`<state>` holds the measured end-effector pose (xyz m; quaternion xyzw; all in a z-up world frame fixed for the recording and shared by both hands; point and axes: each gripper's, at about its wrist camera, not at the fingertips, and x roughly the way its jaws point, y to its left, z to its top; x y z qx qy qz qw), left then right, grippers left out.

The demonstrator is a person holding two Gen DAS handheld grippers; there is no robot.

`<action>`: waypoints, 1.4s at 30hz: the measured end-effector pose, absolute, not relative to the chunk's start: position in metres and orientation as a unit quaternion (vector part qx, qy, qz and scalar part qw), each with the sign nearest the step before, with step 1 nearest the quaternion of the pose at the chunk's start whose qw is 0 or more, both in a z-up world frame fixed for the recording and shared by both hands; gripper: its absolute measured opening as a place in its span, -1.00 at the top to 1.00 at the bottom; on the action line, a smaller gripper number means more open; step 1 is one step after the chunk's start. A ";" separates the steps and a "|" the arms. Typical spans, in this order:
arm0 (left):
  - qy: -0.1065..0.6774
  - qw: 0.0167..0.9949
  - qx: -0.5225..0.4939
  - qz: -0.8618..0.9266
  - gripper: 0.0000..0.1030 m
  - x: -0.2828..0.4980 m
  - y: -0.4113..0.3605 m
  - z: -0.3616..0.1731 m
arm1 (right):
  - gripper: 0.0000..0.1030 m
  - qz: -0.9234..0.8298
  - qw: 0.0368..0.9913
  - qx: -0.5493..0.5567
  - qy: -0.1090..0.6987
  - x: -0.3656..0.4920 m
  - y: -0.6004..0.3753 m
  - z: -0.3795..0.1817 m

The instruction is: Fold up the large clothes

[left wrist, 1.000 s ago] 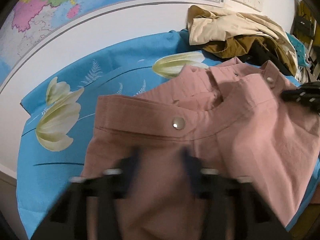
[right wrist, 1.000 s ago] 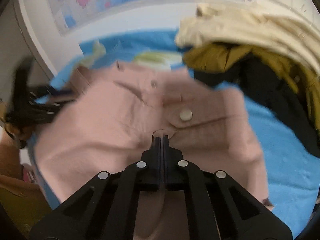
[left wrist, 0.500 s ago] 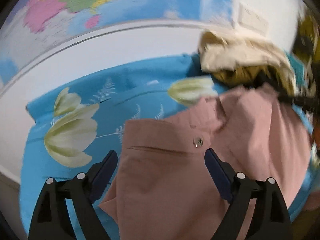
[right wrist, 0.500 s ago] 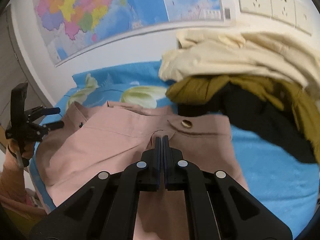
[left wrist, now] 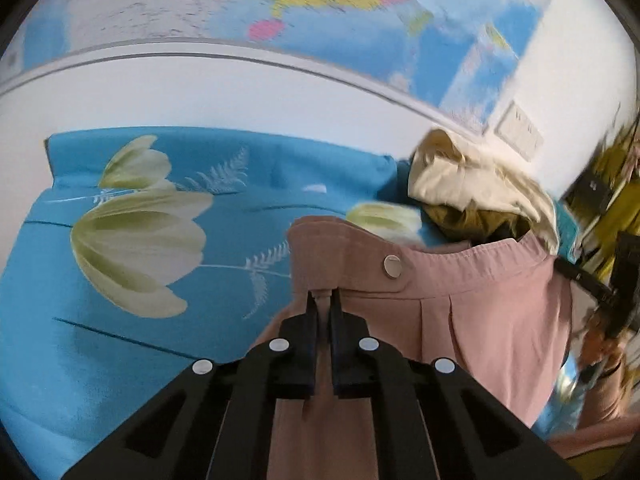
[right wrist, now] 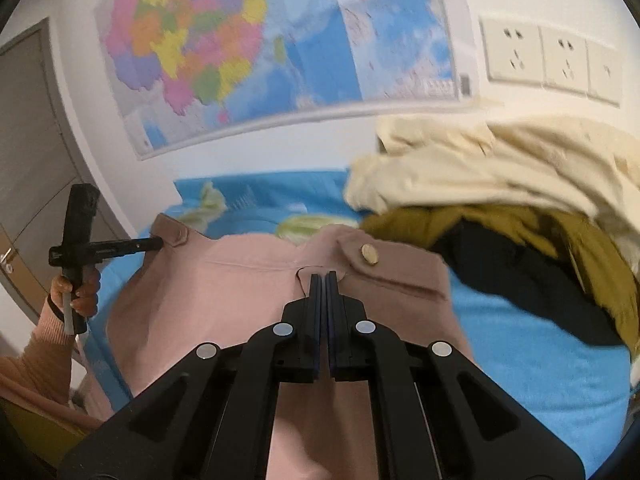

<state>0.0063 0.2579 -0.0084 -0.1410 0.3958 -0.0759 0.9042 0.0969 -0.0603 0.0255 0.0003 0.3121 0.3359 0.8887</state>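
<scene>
A dusty-pink garment (left wrist: 460, 320) with metal snap buttons is held up by its waistband over the blue flowered sheet (left wrist: 60, 320). My left gripper (left wrist: 323, 300) has its jaws closing on the waistband's left end, the fabric pinched between the pads just below a button (left wrist: 393, 266). My right gripper (right wrist: 325, 280) is shut on the pink garment (right wrist: 220, 288) at the other end, beside a second button (right wrist: 369, 254). Each gripper shows in the other's view: the left gripper (right wrist: 158, 244) at the far corner, the right gripper (left wrist: 560, 268) at the frame's right edge.
A heap of cream, olive and black clothes (right wrist: 480, 168) lies on the sheet at the right, close to the garment. A wall map (right wrist: 248, 40) and wall sockets (right wrist: 552, 60) are behind. A grey door (right wrist: 24, 140) stands at the left. A person's hand (right wrist: 80, 292) grips the left tool.
My left gripper opened wide, shifted to the waistband's left end and shut on it. Both grippers rose, lifting the garment's top edge off the sheet.
</scene>
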 end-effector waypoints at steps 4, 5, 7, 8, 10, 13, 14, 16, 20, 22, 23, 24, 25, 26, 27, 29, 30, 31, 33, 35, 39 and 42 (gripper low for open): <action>0.461 0.881 -0.101 -0.029 0.85 0.032 0.247 -0.039 | 0.94 0.309 0.875 -0.038 0.372 0.125 -0.030 -0.010; 0.472 0.877 -0.089 -0.020 0.75 0.037 0.245 -0.047 | 0.94 0.300 0.868 -0.038 0.394 0.135 -0.027 -0.024; 0.482 0.873 -0.078 -0.003 0.67 0.044 0.243 -0.058 | 0.89 0.303 0.851 -0.035 0.427 0.147 -0.022 -0.042; 0.480 0.874 -0.073 0.002 0.58 0.044 0.243 -0.058 | 0.87 0.292 0.849 -0.040 0.439 0.151 -0.020 -0.051; 0.476 0.876 -0.070 0.020 0.32 0.040 0.247 -0.054 | 0.63 0.296 0.845 -0.044 0.443 0.151 -0.019 -0.052; 0.465 0.882 -0.070 0.039 0.15 0.028 0.256 -0.043 | 0.02 0.299 0.858 -0.042 0.415 0.140 -0.029 -0.037; 0.460 0.884 -0.076 0.038 0.13 0.021 0.259 -0.038 | -0.07 0.298 0.865 -0.040 0.401 0.135 -0.036 -0.029; 0.445 0.892 -0.076 0.030 -0.02 0.006 0.259 -0.030 | -0.09 0.293 0.877 -0.025 0.379 0.126 -0.057 -0.016; 0.426 0.903 -0.056 0.001 -0.30 -0.021 0.247 -0.021 | -0.12 0.272 0.879 0.005 0.390 0.115 -0.102 -0.015; 0.429 0.902 -0.044 -0.017 -0.41 -0.028 0.237 -0.026 | -0.16 0.251 0.876 0.013 0.412 0.110 -0.120 -0.030; 0.436 0.899 -0.040 -0.023 -0.41 -0.031 0.234 -0.032 | -0.19 0.245 0.870 0.028 0.427 0.107 -0.130 -0.040; 0.442 0.896 -0.040 -0.027 -0.41 -0.032 0.232 -0.037 | -0.28 0.246 0.864 0.042 0.437 0.107 -0.137 -0.047; 0.451 0.891 -0.042 -0.028 -0.41 -0.032 0.232 -0.044 | -0.19 0.248 0.857 0.056 0.448 0.105 -0.142 -0.054; 0.459 0.887 -0.049 -0.027 -0.41 -0.030 0.233 -0.052 | -0.03 0.250 0.850 0.064 0.459 0.103 -0.146 -0.063; 0.464 0.884 -0.055 -0.027 -0.41 -0.029 0.235 -0.057 | 0.46 0.264 0.842 0.072 0.464 0.103 -0.147 -0.068; 0.459 0.884 -0.077 -0.032 -0.37 -0.027 0.242 -0.066 | 0.82 0.279 0.837 0.083 0.464 0.104 -0.144 -0.071; 0.452 0.888 -0.078 -0.030 -0.28 -0.027 0.244 -0.067 | 0.87 0.276 0.843 0.080 0.456 0.106 -0.144 -0.069; 0.450 0.889 -0.077 -0.025 -0.27 -0.027 0.245 -0.067 | 0.88 0.271 0.847 0.083 0.449 0.108 -0.144 -0.067; 0.451 0.889 -0.077 -0.018 -0.26 -0.026 0.245 -0.067 | 0.88 0.261 0.847 0.101 0.452 0.117 -0.147 -0.068; 0.453 0.888 -0.074 -0.011 -0.27 -0.026 0.243 -0.065 | 0.85 0.259 0.842 0.097 0.462 0.121 -0.141 -0.072; 0.446 0.892 -0.072 -0.002 -0.37 -0.039 0.244 -0.058 | 0.33 0.253 0.850 0.085 0.455 0.111 -0.140 -0.068; 0.439 0.895 -0.080 -0.003 -0.43 -0.054 0.250 -0.052 | -0.01 0.263 0.853 0.097 0.439 0.095 -0.153 -0.057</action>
